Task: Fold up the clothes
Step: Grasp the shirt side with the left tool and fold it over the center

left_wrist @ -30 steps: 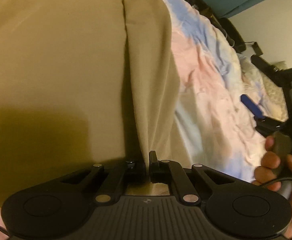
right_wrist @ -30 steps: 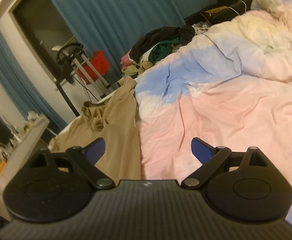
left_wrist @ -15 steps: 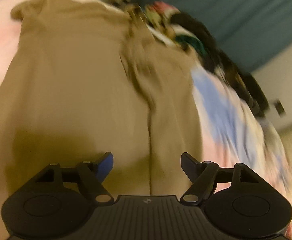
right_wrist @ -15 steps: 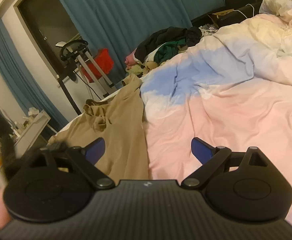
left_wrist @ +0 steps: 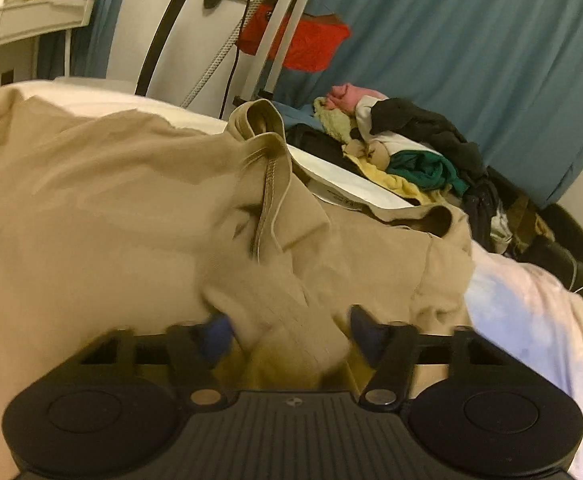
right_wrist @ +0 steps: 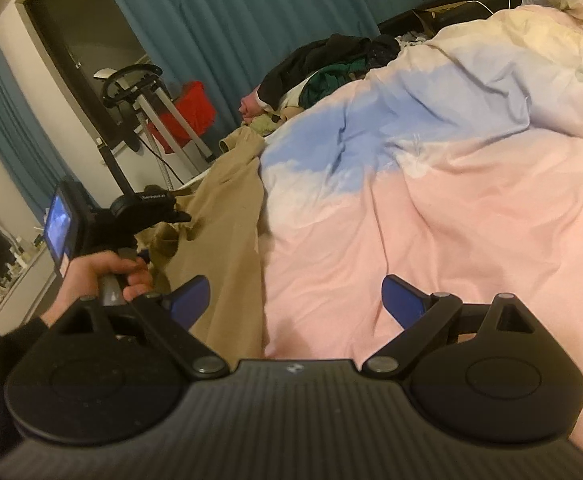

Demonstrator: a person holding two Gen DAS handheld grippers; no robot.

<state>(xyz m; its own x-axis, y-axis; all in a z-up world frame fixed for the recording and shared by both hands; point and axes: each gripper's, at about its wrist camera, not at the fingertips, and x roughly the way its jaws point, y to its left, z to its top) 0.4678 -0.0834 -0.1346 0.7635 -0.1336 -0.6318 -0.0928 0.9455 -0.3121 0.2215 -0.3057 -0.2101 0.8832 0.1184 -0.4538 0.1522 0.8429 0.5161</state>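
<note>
Both tongs are spread: my left gripper straddles a bunched ridge of the tan garment, my right gripper hangs empty over the duvet. That garment lies along the duvet's left edge, running lengthwise away from me toward the clothes pile. I can read no writing on it.

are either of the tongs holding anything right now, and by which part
Nothing is held. The left tongs are open, with a fold of the tan garment lying between the fingers; the right tongs are open above the duvet.

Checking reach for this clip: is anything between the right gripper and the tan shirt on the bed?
Nothing visible blocks it. The open right gripper hovers over the pink duvet, and the tan shirt lies just to its left with only bare bedding between. The left gripper, fingers apart, is already at the shirt's bunched fabric.
</note>
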